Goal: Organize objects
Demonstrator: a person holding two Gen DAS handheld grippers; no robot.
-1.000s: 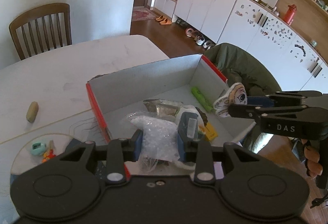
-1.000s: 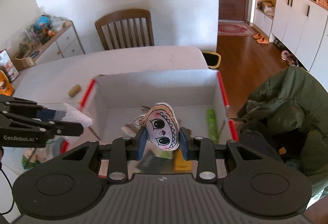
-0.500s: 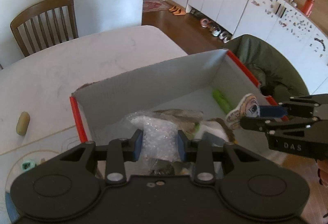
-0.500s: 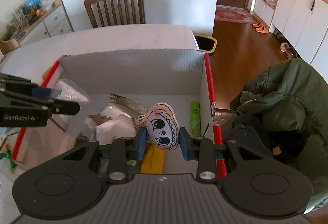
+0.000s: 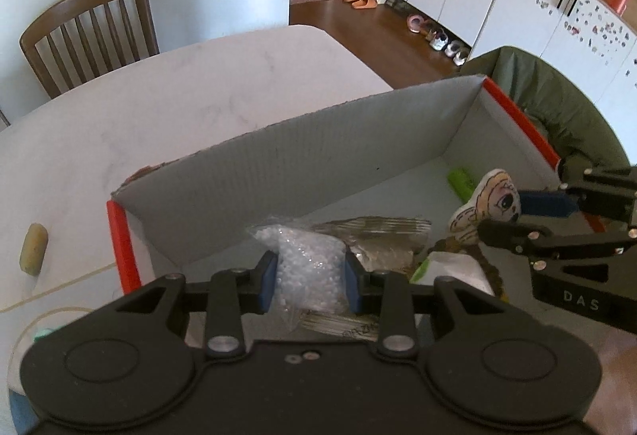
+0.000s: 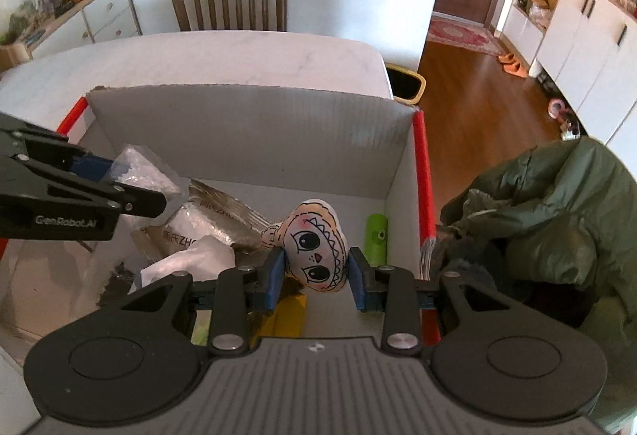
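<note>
Now both grippers hang over the inside of the box (image 6: 247, 132), while one second ago they were more at its near edge and the left one was beside the left wall; the carrying step is thus nearly done, I judge. The left gripper (image 5: 310, 285) is closed on a bag (image 5: 310, 268) of small white beads, its blue pads pressing the two sides; the bag is held above the left part of the floor, over a silver pouch (image 6: 211, 224). The right gripper (image 6: 317, 276) is closed on a doll (image 6: 316, 248), a flat soft face with big eyes, which is held above the right part of the floor, near a green tube (image 6: 376, 236); neither thing touches the floor yet, as far as I can tell. In the box lie also a white paper (image 6: 191, 264) and a yellow card (image 6: 286, 319). A small tan object (image 5: 34, 248) lies on the table (image 5: 179, 96), outside the box, so the task is not finished. Next, I think, the jaws should open and let both things fall; the bag is light and may cling to one pad.
</note>
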